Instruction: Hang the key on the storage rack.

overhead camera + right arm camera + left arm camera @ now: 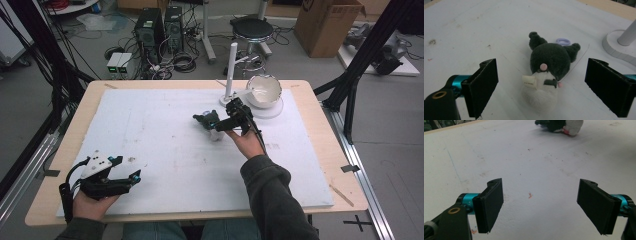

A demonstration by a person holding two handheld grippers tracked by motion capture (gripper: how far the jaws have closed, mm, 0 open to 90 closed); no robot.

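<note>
Clearly wide right gripper (541, 87) jaws flanking plush toy (547, 67), untouched

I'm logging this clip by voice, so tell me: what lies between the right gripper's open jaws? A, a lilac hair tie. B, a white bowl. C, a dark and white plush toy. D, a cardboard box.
C: in the right gripper view the plush toy lies on the white board between the right gripper's wide-apart jaws, untouched by either.

Lab, computer towers (159, 30) amid floor cables (182, 62), black rig frame (364, 55), cardboard box (327, 25)
</note>
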